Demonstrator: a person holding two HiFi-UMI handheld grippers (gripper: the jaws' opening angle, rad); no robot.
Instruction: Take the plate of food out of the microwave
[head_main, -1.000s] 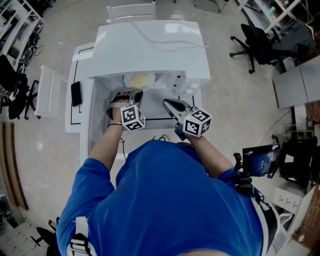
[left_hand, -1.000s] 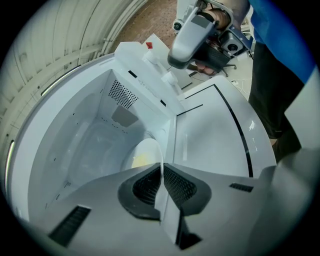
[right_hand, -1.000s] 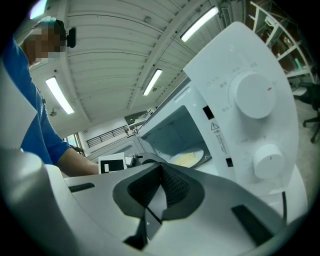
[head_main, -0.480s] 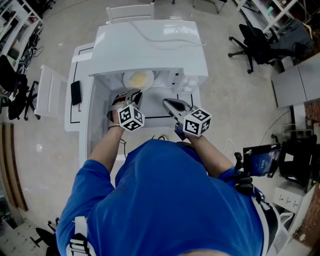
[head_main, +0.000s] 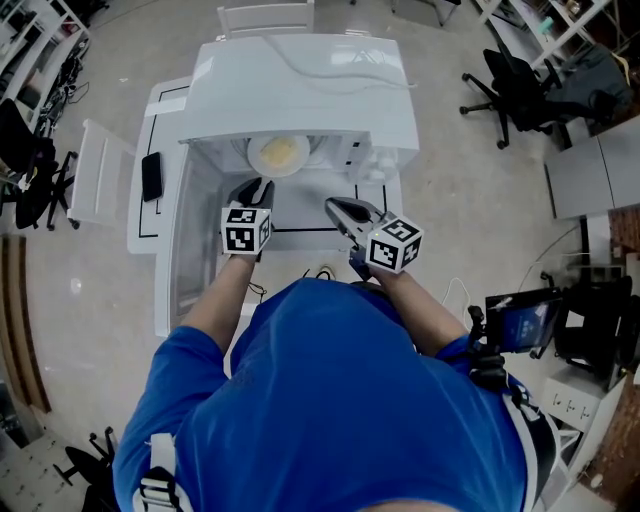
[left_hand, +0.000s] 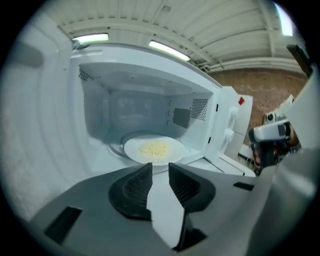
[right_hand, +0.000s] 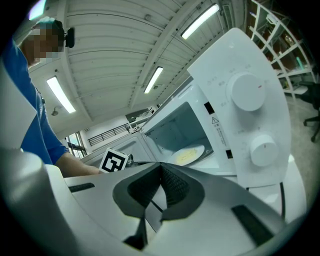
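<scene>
Since the earlier frame my left gripper (head_main: 252, 188) had rolled upright before the microwave (head_main: 305, 95), so its marker cube faced the head camera more squarely. Its jaws had just been opening and stood spread, with nothing between them. It pointed into the microwave's open cavity, short of the plate (head_main: 278, 157).

My right gripper (head_main: 335, 206) had kept its place before the microwave's right half, near the control panel (right_hand: 242, 115). Its jaws were pressed together at the tips and held nothing.

The white plate, bearing yellow food (left_hand: 154, 148), lay inside the microwave on the glass turntable (left_hand: 117, 148), touched by neither gripper. The door (head_main: 185, 250) hung open at the microwave's left side.
</scene>
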